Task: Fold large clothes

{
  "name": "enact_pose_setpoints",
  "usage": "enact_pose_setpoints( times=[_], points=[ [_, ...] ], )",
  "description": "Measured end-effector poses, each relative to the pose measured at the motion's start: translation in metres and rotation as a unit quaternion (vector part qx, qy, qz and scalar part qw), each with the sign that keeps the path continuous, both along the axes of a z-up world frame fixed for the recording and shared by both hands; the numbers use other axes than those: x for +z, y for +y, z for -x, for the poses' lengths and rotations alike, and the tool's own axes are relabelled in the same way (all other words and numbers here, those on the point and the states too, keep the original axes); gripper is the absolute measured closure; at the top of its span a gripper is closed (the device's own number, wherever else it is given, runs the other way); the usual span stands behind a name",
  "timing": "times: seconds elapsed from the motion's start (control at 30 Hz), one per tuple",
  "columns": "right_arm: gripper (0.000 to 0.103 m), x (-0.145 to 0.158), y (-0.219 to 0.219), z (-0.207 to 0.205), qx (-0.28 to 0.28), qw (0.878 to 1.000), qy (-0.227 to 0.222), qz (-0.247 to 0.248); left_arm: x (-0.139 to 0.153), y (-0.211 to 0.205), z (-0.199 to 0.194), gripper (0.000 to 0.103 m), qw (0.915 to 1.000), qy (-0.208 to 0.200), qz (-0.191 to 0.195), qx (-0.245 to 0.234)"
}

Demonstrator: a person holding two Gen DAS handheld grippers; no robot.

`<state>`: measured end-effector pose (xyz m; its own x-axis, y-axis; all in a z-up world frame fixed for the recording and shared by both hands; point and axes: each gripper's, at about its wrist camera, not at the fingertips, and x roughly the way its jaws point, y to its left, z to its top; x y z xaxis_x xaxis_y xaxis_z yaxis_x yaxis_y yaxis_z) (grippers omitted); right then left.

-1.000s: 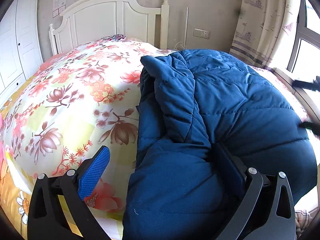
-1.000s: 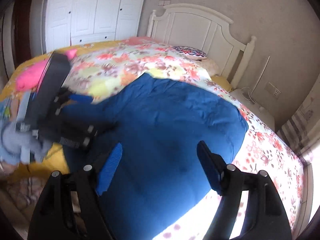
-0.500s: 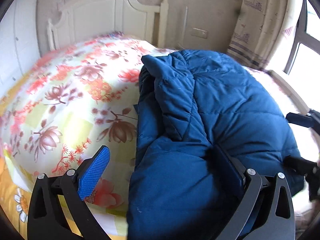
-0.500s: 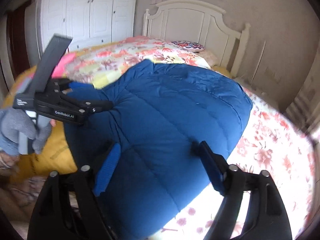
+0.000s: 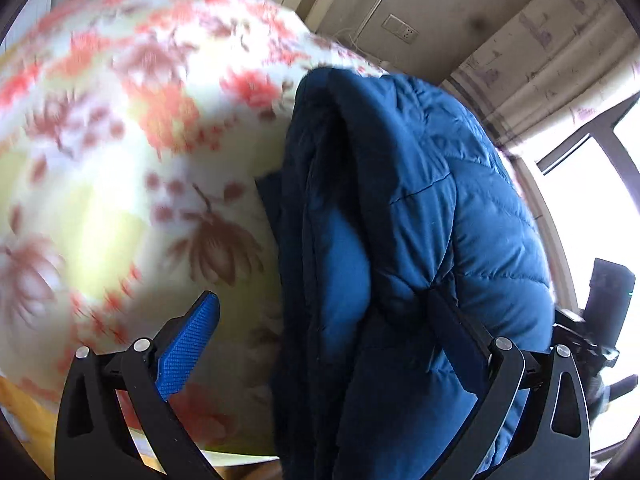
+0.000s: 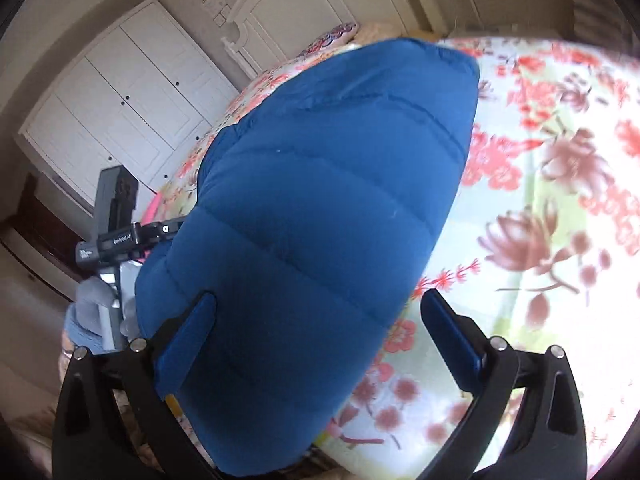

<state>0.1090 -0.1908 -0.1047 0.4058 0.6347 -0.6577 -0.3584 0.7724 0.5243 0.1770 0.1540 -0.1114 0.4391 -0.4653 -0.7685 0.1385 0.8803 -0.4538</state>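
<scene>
Jacket [image 6: 320, 216]: one blue quilted puffer, folded into a thick bundle, lies on the one bed [image 6: 560, 208], on top of a quilt with red and brown flowers on white and yellow. In the right wrist view it fills the middle as a long padded shape with stitched bands running across it, its far end pointing toward the white headboard [image 6: 320, 4], and its near end reaching past the edge of the bed. In the left wrist view the same jacket [image 5: 420, 240] shows its stacked layers edge-on, dark folds on one side and a smooth quilted face on the other. There are two tools. The right tool [image 6: 316, 344] has its jaws opening wide; the near end of the jacket lies between the two blue pads, and neither pad presses on it. The left tool [image 5: 320, 336] also stands spread and released: one blue pad [image 5: 188, 344] hangs free over the flowered quilt, while the other finger is pushed against the jacket's fabric near a crease. From the right wrist, the left tool's black body shows beside the jacket, held by one hand in a grey glove [image 6: 92, 304]. Behind stand one white wardrobe [image 6: 120, 120] and one patterned curtain [image 5: 540, 52] by a bright window [image 5: 592, 208].
</scene>
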Motion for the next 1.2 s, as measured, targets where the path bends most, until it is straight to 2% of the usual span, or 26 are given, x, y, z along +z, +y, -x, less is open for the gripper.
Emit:
enact_pose_setpoints(
  times=[0.23, 0.27, 0.33, 0.43, 0.47, 0.5, 0.53, 0.57, 0.7, 0.77, 0.83, 0.93, 1.0, 1.07, 1.2],
  points=[
    [0.002, -0.006, 0.007, -0.015, 0.027, 0.999, 0.029, -0.007, -0.013, 0.001, 0.008, 0.004, 0.9968, 0.048, 0.028, -0.057],
    [0.002, -0.008, 0.010, -0.016, 0.030, 0.999, 0.033, -0.008, -0.017, 0.000, 0.009, 0.004, 0.9960, 0.049, 0.043, -0.061],
    [0.002, -0.011, 0.014, -0.019, 0.034, 0.999, 0.034, -0.010, -0.019, -0.003, 0.011, 0.004, 0.9966, 0.026, 0.042, -0.066],
    [0.002, -0.017, 0.019, -0.031, 0.038, 0.998, 0.042, -0.016, -0.021, -0.006, 0.007, 0.004, 0.9958, 0.019, 0.058, -0.068],
    [0.002, -0.016, 0.021, -0.032, 0.039, 0.998, 0.039, -0.015, -0.023, -0.008, 0.007, 0.007, 0.9945, 0.014, 0.073, -0.074],
    [0.002, -0.017, 0.021, -0.031, 0.039, 0.999, 0.035, -0.015, -0.025, -0.011, 0.008, 0.020, 0.9921, 0.014, 0.094, -0.081],
    [0.002, -0.016, 0.021, -0.027, 0.039, 0.999, 0.027, -0.013, -0.030, -0.011, 0.008, 0.023, 0.9863, 0.024, 0.135, -0.092],
    [0.006, -0.015, 0.021, -0.023, 0.041, 0.999, 0.008, -0.009, -0.034, -0.010, 0.011, 0.027, 0.9838, 0.017, 0.154, -0.091],
    [0.021, -0.006, 0.025, -0.001, 0.036, 0.997, -0.066, 0.013, -0.026, -0.013, 0.028, 0.048, 0.9860, -0.029, 0.142, -0.083],
    [0.029, -0.001, 0.026, 0.002, 0.029, 0.995, -0.089, 0.026, -0.015, -0.021, 0.036, 0.051, 0.9872, -0.051, 0.128, -0.080],
    [0.034, 0.008, 0.024, 0.005, 0.019, 0.992, -0.117, 0.040, -0.003, -0.030, 0.038, 0.053, 0.9855, -0.068, 0.132, -0.082],
    [0.037, 0.029, 0.007, -0.001, -0.001, 0.988, -0.151, 0.037, 0.021, -0.045, 0.029, 0.053, 0.9810, -0.099, 0.140, -0.089],
    [0.038, 0.046, -0.013, -0.018, -0.024, 0.986, -0.163, 0.036, 0.036, -0.061, 0.011, 0.053, 0.9784, -0.117, 0.141, -0.097],
    [0.042, 0.066, -0.031, -0.040, -0.055, 0.979, -0.188, 0.062, 0.047, -0.078, -0.016, 0.053, 0.9761, -0.126, 0.146, -0.100],
    [0.045, 0.091, -0.071, -0.091, -0.107, 0.969, -0.198, 0.100, 0.065, -0.129, -0.090, 0.053, 0.9708, -0.141, 0.158, -0.112]
  ],
)
